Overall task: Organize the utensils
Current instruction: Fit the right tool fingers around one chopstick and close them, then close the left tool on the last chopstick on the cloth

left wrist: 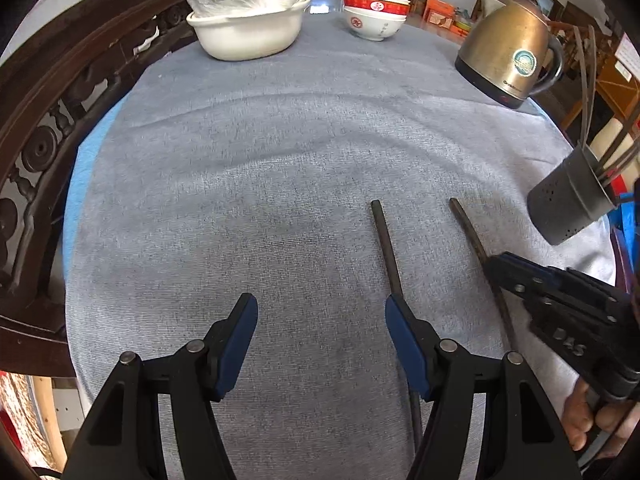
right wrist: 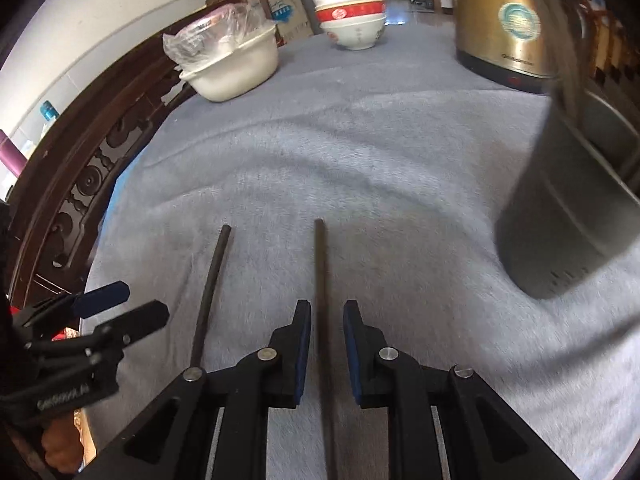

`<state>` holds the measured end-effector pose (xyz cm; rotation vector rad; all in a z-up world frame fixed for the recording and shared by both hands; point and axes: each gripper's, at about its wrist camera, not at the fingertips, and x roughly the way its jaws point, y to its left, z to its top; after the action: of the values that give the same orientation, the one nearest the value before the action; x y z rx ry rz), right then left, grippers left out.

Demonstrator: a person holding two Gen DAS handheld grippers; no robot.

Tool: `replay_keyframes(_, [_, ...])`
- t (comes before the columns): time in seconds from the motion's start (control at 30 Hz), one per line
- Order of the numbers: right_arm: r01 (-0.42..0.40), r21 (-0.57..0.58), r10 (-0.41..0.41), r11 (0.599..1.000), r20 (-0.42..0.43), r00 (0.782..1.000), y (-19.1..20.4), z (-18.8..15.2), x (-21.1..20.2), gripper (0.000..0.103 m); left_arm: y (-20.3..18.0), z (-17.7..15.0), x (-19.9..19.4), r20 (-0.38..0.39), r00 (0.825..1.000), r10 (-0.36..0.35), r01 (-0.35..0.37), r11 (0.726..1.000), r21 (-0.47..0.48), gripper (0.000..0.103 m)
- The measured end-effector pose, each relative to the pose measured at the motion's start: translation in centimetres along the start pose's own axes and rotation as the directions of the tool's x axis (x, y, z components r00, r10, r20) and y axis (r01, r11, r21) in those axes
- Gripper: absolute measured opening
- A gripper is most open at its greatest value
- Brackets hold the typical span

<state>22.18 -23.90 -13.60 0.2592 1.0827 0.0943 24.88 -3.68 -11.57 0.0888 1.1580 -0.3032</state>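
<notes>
Two dark chopsticks lie side by side on the grey cloth. The left chopstick (left wrist: 386, 246) (right wrist: 210, 292) lies under my left gripper's right finger. The right chopstick (left wrist: 472, 236) (right wrist: 320, 280) runs between the pads of my right gripper (right wrist: 327, 320), which is partly closed around it with a gap on each side. My left gripper (left wrist: 322, 312) is open and empty. A dark perforated metal utensil holder (left wrist: 568, 204) (right wrist: 568, 216) with several chopsticks in it stands at the right.
A gold electric kettle (left wrist: 508, 48) (right wrist: 508, 20) stands at the back right. Stacked red-and-white bowls (left wrist: 376, 10) (right wrist: 352, 16) and a white basin (left wrist: 248, 28) (right wrist: 236, 68) holding plastic-wrapped items sit at the back. A carved dark wooden rail (left wrist: 44, 140) borders the table on the left.
</notes>
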Motion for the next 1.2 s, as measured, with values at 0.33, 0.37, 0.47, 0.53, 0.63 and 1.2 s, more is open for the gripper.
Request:
replay_keyframes(0.33, [0.081,-0.104,-0.082,0.991,-0.007,0.997,1.5,1.0,1.8,0.008,1.0,0.4,0.3,-0.039,0.999,-0.004,0.004,1.0,-0.021,0.067])
replay_keyframes(0.37, [0.074,-0.103,-0.075,0.992,-0.01,0.997,1.3,0.8,1.6,0.008,0.8,0.6,0.4,-0.047,0.999,-0.01,0.009,1.0,-0.019,0.067])
replay_keyframes(0.47, [0.072,-0.108,-0.074,0.992,-0.02,0.997,0.8,-0.1,1.0,0.008,0.2,1.1,0.8,-0.085,0.995,-0.046,0.045,0.999,-0.014,0.067])
replay_keyframes(0.53, [0.072,-0.11,-0.075,0.991,-0.024,0.997,0.3,-0.8,0.5,0.008,-0.4,1.4,0.9,-0.102,0.993,-0.062,0.062,0.998,-0.008,0.067])
replay_keyframes(0.63, [0.071,-0.105,-0.075,0.992,-0.036,0.997,-0.5,-2.1,-0.5,0.008,-1.6,1.7,1.4,-0.111,0.993,-0.049,0.052,0.998,0.024,0.067])
replay_keyframes(1.2, [0.105,-0.043,-0.108,0.994,-0.075,0.991,-2.8,-2.2,-1.4,0.009,-6.0,3.6,5.7,-0.136,0.989,0.062,-0.045,0.991,0.124,0.067])
